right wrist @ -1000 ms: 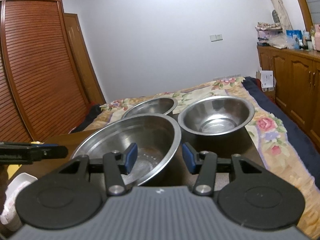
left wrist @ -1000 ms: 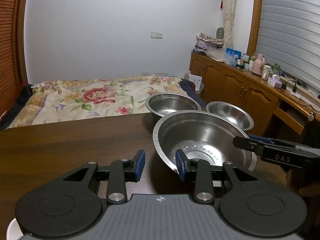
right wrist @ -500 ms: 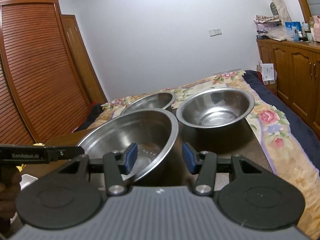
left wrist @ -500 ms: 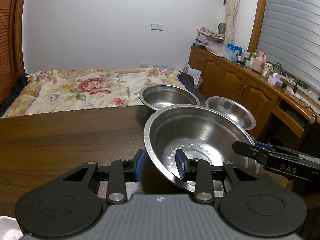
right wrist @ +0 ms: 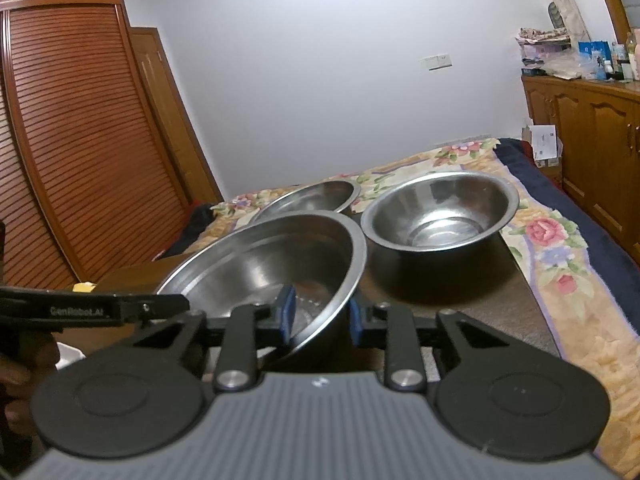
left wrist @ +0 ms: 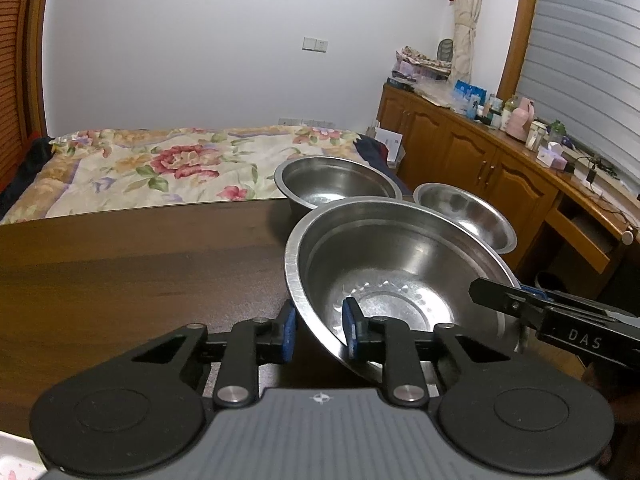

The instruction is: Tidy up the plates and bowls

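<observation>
A large steel bowl (left wrist: 392,280) (right wrist: 264,264) sits nearest on the dark wooden table (left wrist: 120,272). My left gripper (left wrist: 319,332) straddles its near-left rim, one blue pad outside and one inside, with gaps still showing, so it is open. My right gripper (right wrist: 320,316) straddles the opposite rim the same way, also open; the left wrist view shows it from the side (left wrist: 560,320). Two smaller steel bowls stand beyond, one (left wrist: 336,184) by the table's far edge and another (left wrist: 464,216) to its right. The right wrist view shows two smaller bowls as well (right wrist: 436,212) (right wrist: 312,200).
A white dish (left wrist: 12,464) peeks in at the table's near-left corner. A bed with a floral cover (left wrist: 160,164) lies past the far edge. Wooden cabinets (left wrist: 480,168) with clutter line the right wall. A slatted wardrobe (right wrist: 80,140) stands left. A hand (right wrist: 24,360) holds the left gripper.
Both grippers have moved in onto the large bowl's rim. Their jaws have narrowed around it, the right one more. The bowls have stayed in place.
</observation>
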Tool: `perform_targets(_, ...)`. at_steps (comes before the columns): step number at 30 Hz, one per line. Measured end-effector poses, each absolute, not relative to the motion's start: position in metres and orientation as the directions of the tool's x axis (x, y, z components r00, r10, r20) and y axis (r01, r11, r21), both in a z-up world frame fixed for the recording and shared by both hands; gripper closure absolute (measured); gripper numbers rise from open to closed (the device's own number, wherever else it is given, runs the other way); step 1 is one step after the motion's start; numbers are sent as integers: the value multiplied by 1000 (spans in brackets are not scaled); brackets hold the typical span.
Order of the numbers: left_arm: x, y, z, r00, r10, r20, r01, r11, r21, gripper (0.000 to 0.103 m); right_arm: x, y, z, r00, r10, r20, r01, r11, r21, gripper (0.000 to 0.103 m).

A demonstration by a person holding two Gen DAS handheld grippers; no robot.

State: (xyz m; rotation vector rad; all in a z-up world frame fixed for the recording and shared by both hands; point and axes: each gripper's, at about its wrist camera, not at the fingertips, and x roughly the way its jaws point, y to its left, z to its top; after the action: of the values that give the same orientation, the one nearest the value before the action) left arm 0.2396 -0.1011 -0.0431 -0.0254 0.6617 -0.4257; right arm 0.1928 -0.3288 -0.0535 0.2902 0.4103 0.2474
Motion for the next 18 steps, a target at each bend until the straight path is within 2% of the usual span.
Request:
perform_targets(9,228,-94,-35,712,-393,-582,377,913,-156,79,191,-333,-50,871,350,-345,-207,898,387,79)
perform_targets(18,199,-83,-22,728,-403,-555,397,907,-139,79,161,-321,-34,875,340,-346,-218,913,345,79)
